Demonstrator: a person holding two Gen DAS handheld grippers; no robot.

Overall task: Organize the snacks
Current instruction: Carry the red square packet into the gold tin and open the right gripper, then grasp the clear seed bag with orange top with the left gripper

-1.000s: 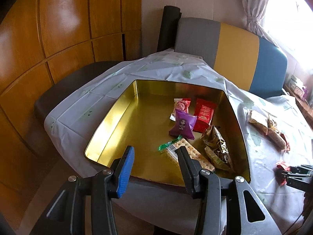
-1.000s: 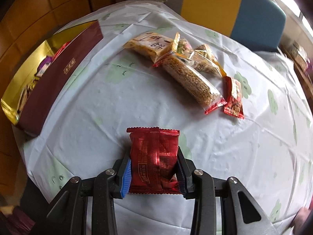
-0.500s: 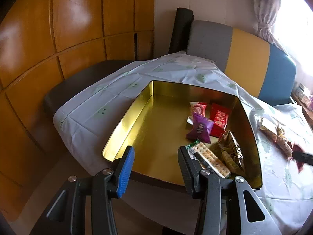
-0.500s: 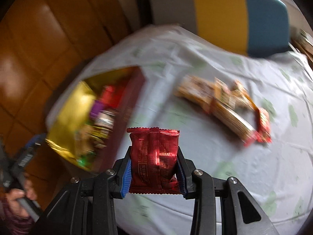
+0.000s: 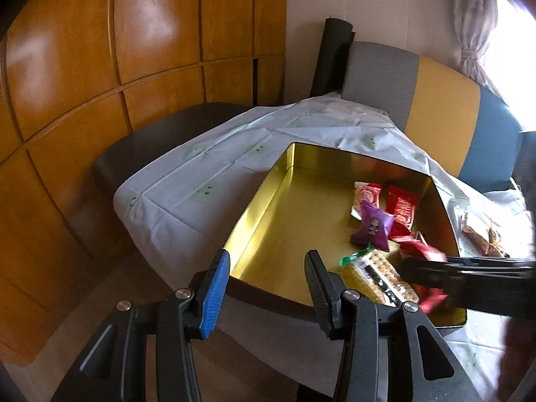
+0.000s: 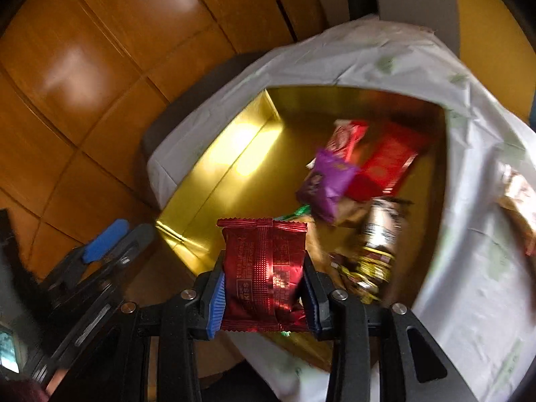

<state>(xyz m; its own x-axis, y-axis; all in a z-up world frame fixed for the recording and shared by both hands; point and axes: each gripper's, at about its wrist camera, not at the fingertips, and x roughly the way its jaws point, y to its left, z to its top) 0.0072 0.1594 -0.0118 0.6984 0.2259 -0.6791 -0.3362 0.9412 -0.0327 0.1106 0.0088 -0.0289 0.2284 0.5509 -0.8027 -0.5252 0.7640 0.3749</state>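
I see a table under a white cloth with pale green prints, beside a wall of glossy orange wooden panels and a bench back in grey, yellow and blue. On the cloth stands an open golden metal tin, with a purple packet, red packets and a cracker pack inside. My right gripper pinches a dark red foil snack packet between its pads, above the near edge of the tin. My left gripper is empty, its jaws apart, before the tin's near rim. The right view is blurred, so the packets there are hard to read; the snacks on the cloth at the right are cut off.
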